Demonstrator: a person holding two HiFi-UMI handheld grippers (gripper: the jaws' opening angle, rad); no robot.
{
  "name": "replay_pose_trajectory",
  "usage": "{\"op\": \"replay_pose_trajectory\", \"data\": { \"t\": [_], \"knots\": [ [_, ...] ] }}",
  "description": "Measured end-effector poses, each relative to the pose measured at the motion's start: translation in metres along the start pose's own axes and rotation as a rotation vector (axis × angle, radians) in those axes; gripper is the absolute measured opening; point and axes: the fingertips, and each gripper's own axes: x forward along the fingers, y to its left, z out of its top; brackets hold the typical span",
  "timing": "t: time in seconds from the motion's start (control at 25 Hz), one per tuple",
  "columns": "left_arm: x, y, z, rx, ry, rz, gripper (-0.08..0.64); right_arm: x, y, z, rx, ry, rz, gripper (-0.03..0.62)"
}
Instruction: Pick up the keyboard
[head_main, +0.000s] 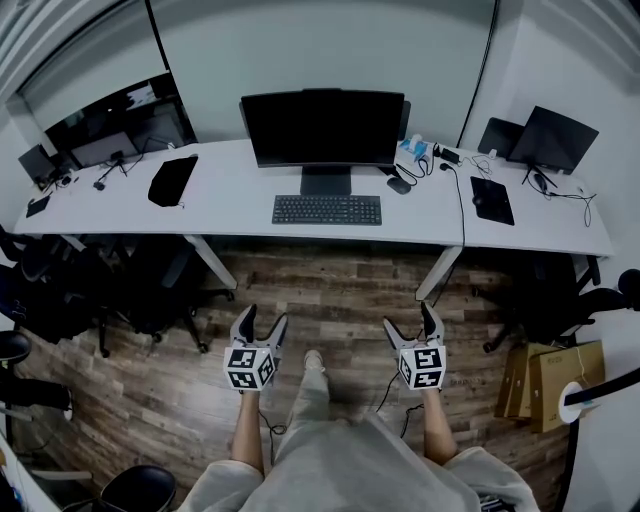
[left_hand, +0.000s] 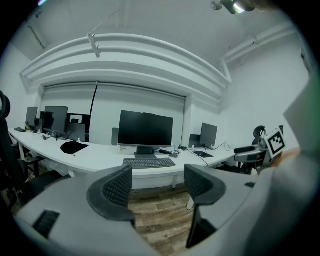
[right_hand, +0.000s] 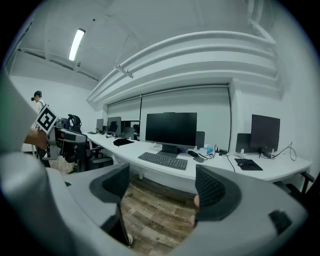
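Keyboard (head_main: 327, 210) lies before monitor (head_main: 323, 128); mouse (head_main: 398, 186) just beside.

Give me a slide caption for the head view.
Left gripper and right gripper, open and empty over the floor, facing the desk with keyboard and monitor.

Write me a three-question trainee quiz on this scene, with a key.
1. Fill in: the left gripper and the right gripper both have their jaws ___.
2. The keyboard lies: A in front of the monitor; B behind it; C to its left.
3. True or false: a gripper grips the keyboard.
Key: 1 open; 2 A; 3 false.
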Motion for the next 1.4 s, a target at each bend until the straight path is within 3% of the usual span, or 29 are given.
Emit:
{"op": "replay_pose_trajectory", "data": {
  "t": [0.32, 1.12, 1.4],
  "knots": [
    [0.067, 0.037, 0.011, -0.007, 0.006, -0.027, 0.311, 0.066, -0.014, 0.012, -0.013, 0.022, -0.023, 0.408],
    [0.245, 0.167, 0.078, -0.016, 0.030, -0.097, 0.311, 0.263, -0.041, 0.081, -0.009, 0.065, -0.101, 0.405],
    [0.292, 0.194, 0.087, -0.013, 0.043, -0.134, 0.311, 0.303, -0.051, 0.089, -0.004, 0.077, -0.144, 0.405]
  ]
}}
